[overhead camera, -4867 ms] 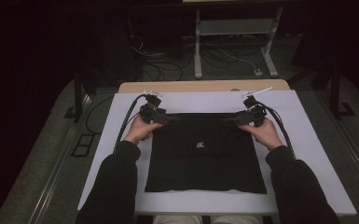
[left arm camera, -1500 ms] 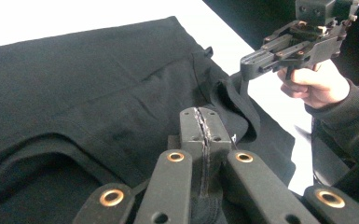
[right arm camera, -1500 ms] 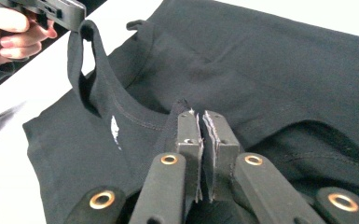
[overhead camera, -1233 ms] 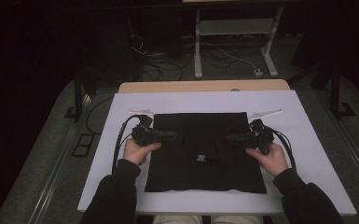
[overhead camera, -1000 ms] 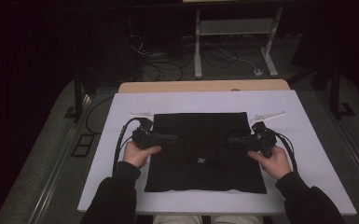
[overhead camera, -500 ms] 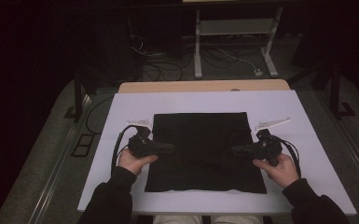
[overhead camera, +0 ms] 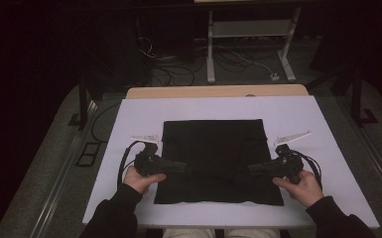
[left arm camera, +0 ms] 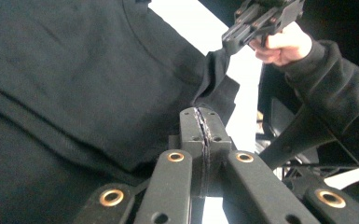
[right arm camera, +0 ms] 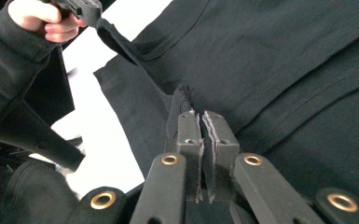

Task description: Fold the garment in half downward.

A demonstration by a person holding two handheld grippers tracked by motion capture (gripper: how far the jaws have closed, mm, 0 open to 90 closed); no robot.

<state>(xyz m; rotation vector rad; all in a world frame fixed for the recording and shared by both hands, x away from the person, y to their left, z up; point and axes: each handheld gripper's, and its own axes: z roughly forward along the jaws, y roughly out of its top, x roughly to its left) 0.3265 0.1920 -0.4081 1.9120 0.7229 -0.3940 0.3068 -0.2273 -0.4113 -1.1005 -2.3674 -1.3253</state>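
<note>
Between the left claw [overhead camera: 182,166] and right claw [overhead camera: 252,168], a black garment [overhead camera: 213,144] lies on the white table [overhead camera: 297,114]. Both claws, clamped shut on folded cloth, have carried its far edge toward the person, half-completing a fold. Each gripper view reveals the pinched fabric [right arm camera: 179,105] at its tips.

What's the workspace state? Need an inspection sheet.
Surface: white table top, wooden edge at the far side.
Job's things: black garment lying flat, its folded edge drawn toward the person.
Clutter: nothing seen.
Grippers: left tool and right tool both shut on a garment edge.
Cables: one trailing from each tool; a tangle on the floor.
Surroundings: dark room, metal stand behind the table.
</note>
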